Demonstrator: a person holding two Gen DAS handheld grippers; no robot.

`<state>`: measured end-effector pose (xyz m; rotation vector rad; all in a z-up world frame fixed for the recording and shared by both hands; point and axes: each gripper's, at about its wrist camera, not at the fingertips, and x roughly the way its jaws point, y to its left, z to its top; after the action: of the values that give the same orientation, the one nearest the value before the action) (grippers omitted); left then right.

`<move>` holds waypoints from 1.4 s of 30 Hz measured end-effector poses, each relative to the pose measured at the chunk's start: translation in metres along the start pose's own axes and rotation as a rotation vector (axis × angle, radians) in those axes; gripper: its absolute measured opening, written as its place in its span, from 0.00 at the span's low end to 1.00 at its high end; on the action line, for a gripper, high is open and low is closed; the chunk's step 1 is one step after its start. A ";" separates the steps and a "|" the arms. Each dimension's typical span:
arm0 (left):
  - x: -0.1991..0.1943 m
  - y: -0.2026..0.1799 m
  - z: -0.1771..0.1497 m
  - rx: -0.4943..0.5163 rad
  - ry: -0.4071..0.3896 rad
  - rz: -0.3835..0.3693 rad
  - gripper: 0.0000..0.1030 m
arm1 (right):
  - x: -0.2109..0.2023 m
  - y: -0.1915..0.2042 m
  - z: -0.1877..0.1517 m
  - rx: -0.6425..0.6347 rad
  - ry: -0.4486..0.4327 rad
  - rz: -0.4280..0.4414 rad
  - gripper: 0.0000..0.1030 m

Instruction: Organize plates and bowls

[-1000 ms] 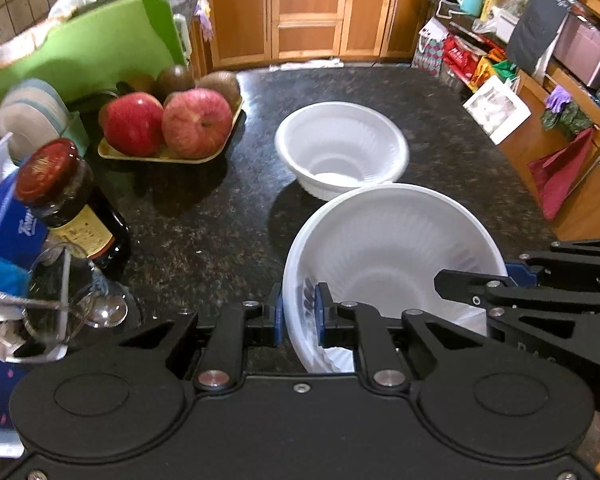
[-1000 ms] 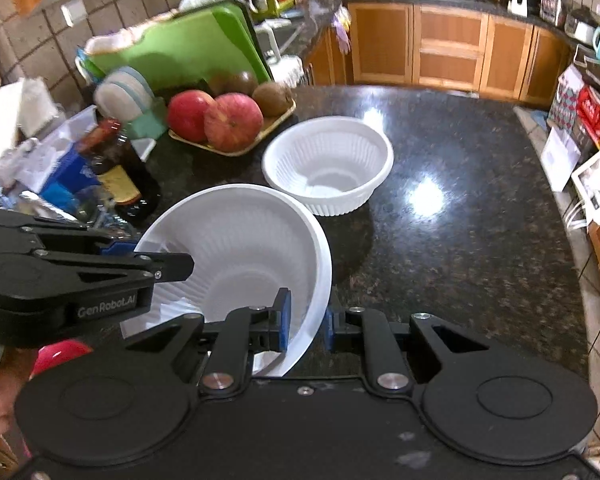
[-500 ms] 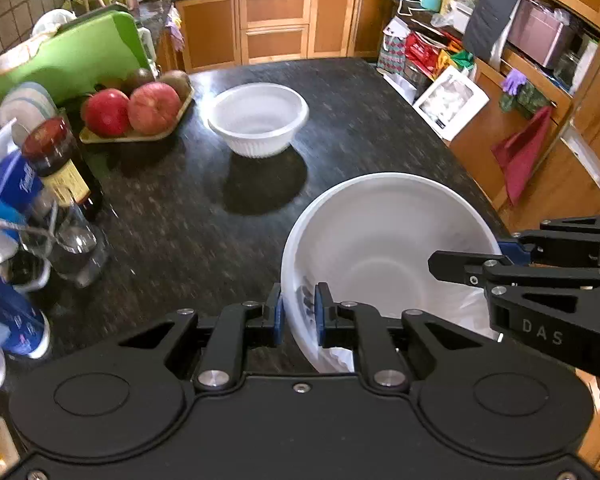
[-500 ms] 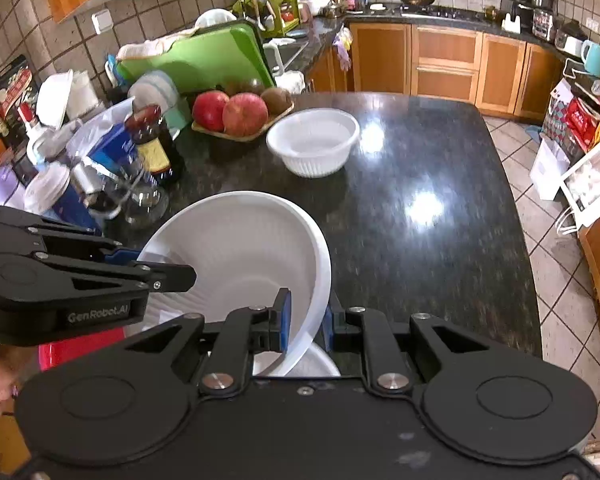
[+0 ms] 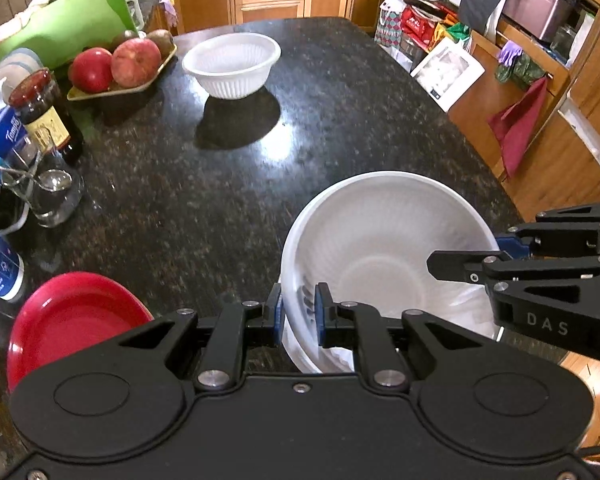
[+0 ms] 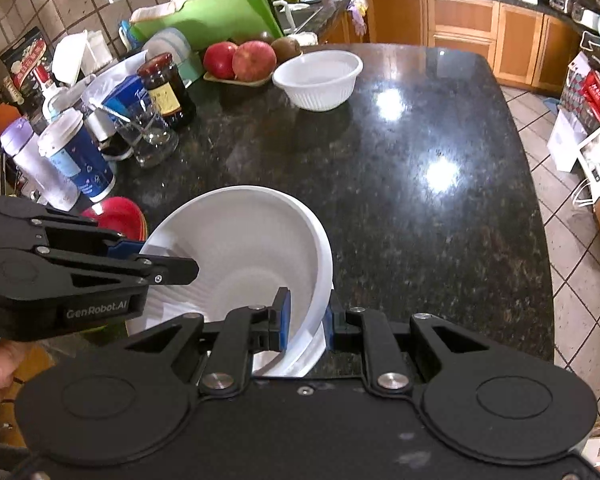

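Black granite counter [image 5: 340, 128]: one. Bears everything listed below.

Green cutting board [image 6: 208, 20]: one, propped at the far left, likely left to dry.

Large white bowl [image 5: 384, 248]: one, held tilted at the near edge of the counter, with both grippers on it. A second white rim seems to show just under it in the right wrist view; whether that is another bowl nested beneath cannot be told. Two grips on opposite sides probably serve to keep a light, flexible bowl steady during carrying.

Left gripper [image 5: 298, 308]: one, jaws clenched on the bowl's left rim, blue pads either side of the wall.

Right gripper [image 6: 306, 320]: one, jaws pinching the bowl's right rim in the same way.

Small white bowl [image 5: 232, 64]: one, upright at the far side, well apart from the held bowl, just beside the fruit tray. Likely the partner for stacking.

Red plates [image 5: 72, 316]: a small stack at the near left; layered rims show in the right wrist view, but the count cannot be told. Judged to be the sorted pile for plates.

Fruit tray [image 5: 120, 88]: one, far left, holding two red apples [image 5: 112, 66] and at least two kiwis behind.

Dark sauce jar [image 5: 44, 116]: one, red lid, upright at the left.

Glass [image 5: 52, 196]: one, left, near the jar.

Task standing, as judged: bowls not yet nested together.
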<state>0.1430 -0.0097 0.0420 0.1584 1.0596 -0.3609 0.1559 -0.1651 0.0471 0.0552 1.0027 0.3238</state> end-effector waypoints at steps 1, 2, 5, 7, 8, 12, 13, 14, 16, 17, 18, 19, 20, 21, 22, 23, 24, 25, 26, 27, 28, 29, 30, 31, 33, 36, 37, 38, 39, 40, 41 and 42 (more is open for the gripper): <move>0.001 0.000 -0.001 -0.002 0.004 0.000 0.20 | 0.001 -0.001 -0.001 0.000 0.005 0.005 0.18; 0.002 -0.001 -0.003 -0.002 0.009 -0.001 0.20 | 0.003 -0.001 -0.002 0.000 0.009 0.008 0.18; 0.004 -0.001 -0.005 0.002 0.010 0.004 0.21 | 0.006 -0.002 -0.004 -0.005 0.017 0.015 0.19; 0.003 -0.003 -0.008 0.014 -0.001 0.011 0.24 | 0.006 -0.001 -0.005 -0.012 0.010 0.016 0.20; 0.003 -0.004 -0.009 0.022 -0.003 0.017 0.25 | 0.006 -0.001 -0.005 -0.013 0.008 0.013 0.20; 0.002 -0.004 -0.013 0.029 -0.001 0.018 0.27 | 0.005 -0.003 -0.006 -0.004 0.013 0.007 0.21; 0.002 -0.002 -0.013 0.025 0.003 0.013 0.27 | 0.005 -0.004 -0.007 -0.001 0.014 0.005 0.21; 0.001 0.000 -0.014 0.021 0.006 0.007 0.27 | 0.004 -0.005 -0.007 0.000 0.013 0.001 0.21; 0.000 0.001 -0.013 0.020 0.009 -0.004 0.27 | 0.003 -0.006 -0.007 0.008 0.008 -0.012 0.21; -0.001 0.002 -0.014 0.016 0.008 -0.006 0.27 | 0.002 -0.006 -0.007 0.014 0.006 -0.017 0.21; -0.002 0.003 -0.014 0.015 0.005 -0.009 0.27 | 0.002 -0.006 -0.006 0.018 0.003 -0.019 0.21; -0.003 0.003 -0.014 0.018 0.002 -0.011 0.27 | 0.001 -0.007 -0.006 0.022 0.000 -0.021 0.21; -0.004 0.003 -0.014 0.020 -0.002 -0.011 0.27 | 0.000 -0.007 -0.007 0.025 -0.003 -0.025 0.21; -0.006 0.004 -0.014 0.021 -0.006 -0.010 0.27 | -0.001 -0.008 -0.007 0.027 -0.007 -0.028 0.21; -0.007 0.005 -0.014 0.022 -0.009 -0.010 0.28 | -0.003 -0.007 -0.007 0.030 -0.012 -0.029 0.21; -0.009 0.005 -0.014 0.023 -0.012 -0.011 0.28 | -0.004 -0.007 -0.007 0.032 -0.016 -0.028 0.21; -0.009 0.006 -0.014 0.022 -0.014 -0.011 0.27 | -0.006 -0.008 -0.007 0.034 -0.021 -0.028 0.21; -0.010 0.006 -0.013 0.020 -0.016 -0.011 0.28 | -0.007 -0.007 -0.007 0.036 -0.027 -0.028 0.21; -0.011 0.007 -0.013 0.020 -0.020 -0.009 0.28 | -0.009 -0.007 -0.007 0.035 -0.033 -0.028 0.21; -0.012 0.007 -0.013 0.018 -0.025 -0.005 0.28 | -0.011 -0.007 -0.006 0.035 -0.038 -0.028 0.21; -0.013 0.008 -0.012 0.016 -0.030 0.001 0.28 | -0.012 -0.006 -0.005 0.036 -0.046 -0.027 0.21; -0.015 0.008 -0.012 0.014 -0.036 0.005 0.28 | -0.014 -0.006 -0.005 0.037 -0.053 -0.026 0.21; -0.015 0.009 -0.010 0.014 -0.041 0.006 0.28 | -0.016 -0.006 -0.004 0.037 -0.060 -0.024 0.21; -0.017 0.010 -0.009 0.011 -0.046 0.009 0.28 | -0.018 -0.005 -0.002 0.037 -0.067 -0.021 0.21; -0.020 0.012 -0.005 0.004 -0.062 0.015 0.28 | -0.024 -0.006 0.002 0.037 -0.087 -0.016 0.21; -0.026 0.017 0.003 -0.017 -0.095 0.029 0.29 | -0.036 -0.007 0.012 0.037 -0.130 -0.002 0.25; -0.029 0.019 0.006 -0.025 -0.111 0.032 0.29 | -0.040 -0.009 0.016 0.042 -0.148 0.001 0.28; -0.031 0.021 0.010 -0.030 -0.128 0.034 0.30 | -0.044 -0.010 0.021 0.046 -0.165 0.004 0.29; -0.032 0.024 0.015 -0.036 -0.140 0.041 0.37 | -0.048 -0.011 0.026 0.048 -0.180 0.007 0.29; -0.034 0.026 0.019 -0.045 -0.154 0.049 0.48 | -0.053 -0.012 0.031 0.047 -0.196 0.007 0.31; -0.036 0.029 0.024 -0.059 -0.174 0.051 0.53 | -0.056 -0.014 0.037 0.044 -0.212 0.006 0.33; -0.038 0.033 0.029 -0.073 -0.202 0.051 0.56 | -0.059 -0.015 0.042 0.040 -0.224 0.005 0.36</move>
<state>0.1617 0.0202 0.0877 0.0813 0.8665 -0.2855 0.1652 -0.1920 0.1151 0.1277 0.7871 0.2945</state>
